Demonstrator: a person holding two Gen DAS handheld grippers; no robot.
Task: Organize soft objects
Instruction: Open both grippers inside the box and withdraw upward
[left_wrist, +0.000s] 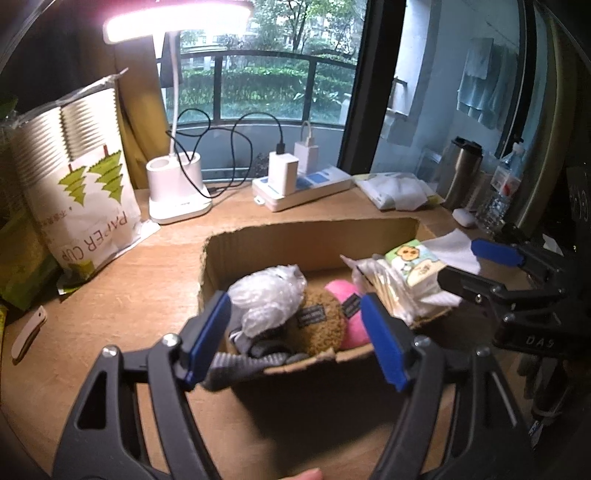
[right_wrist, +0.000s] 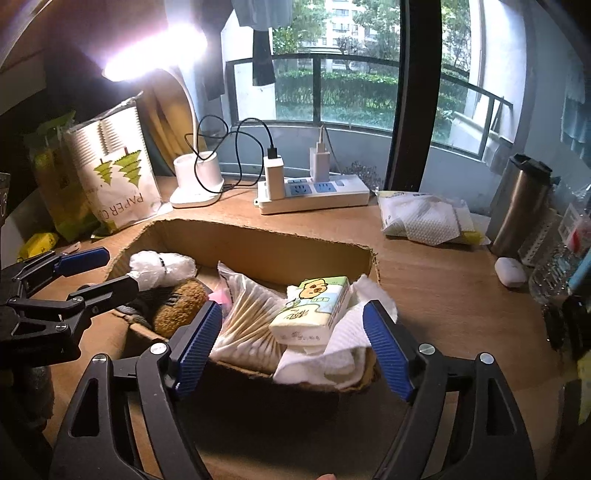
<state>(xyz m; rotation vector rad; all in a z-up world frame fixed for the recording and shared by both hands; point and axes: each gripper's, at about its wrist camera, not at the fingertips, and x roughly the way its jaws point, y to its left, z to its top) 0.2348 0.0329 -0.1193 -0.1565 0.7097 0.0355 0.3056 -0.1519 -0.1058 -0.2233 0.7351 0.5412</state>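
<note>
Cardboard box (right_wrist: 258, 254) sits on the tabletop (right_wrist: 443, 295) just ahead of both my tools, left tool (left_wrist: 295, 332) and right tool (right_wrist: 291, 341) gaping wide, holding nothing. Brown plush (left_wrist: 317, 325) lies half buried under bubble wrap (left_wrist: 266, 299); grey fabric (left_wrist: 236, 365) drapes over the rim.

Your left claw (left_wrist: 295, 334) is all matte black plastic, two chunky arms with triangular cutouts running down toward the camera. Each fingertip has a bright blue pad (left_wrist: 382, 341), and on the right claw (right_wrist: 291, 345) you can see those pads (right_wrist: 386, 350) are finely ribbed. There are shiny round silver screws (left_wrist: 170, 339) at the pivots, two per side. From the left wrist view, your right claw's body shows white lettering, looks like "DAS" (left_wrist: 540, 341), the rest cut off. A bit of your skin (left_wrist: 306, 474) peeks in at the very bottom edge, pinkish, probably a fingertip.
</note>
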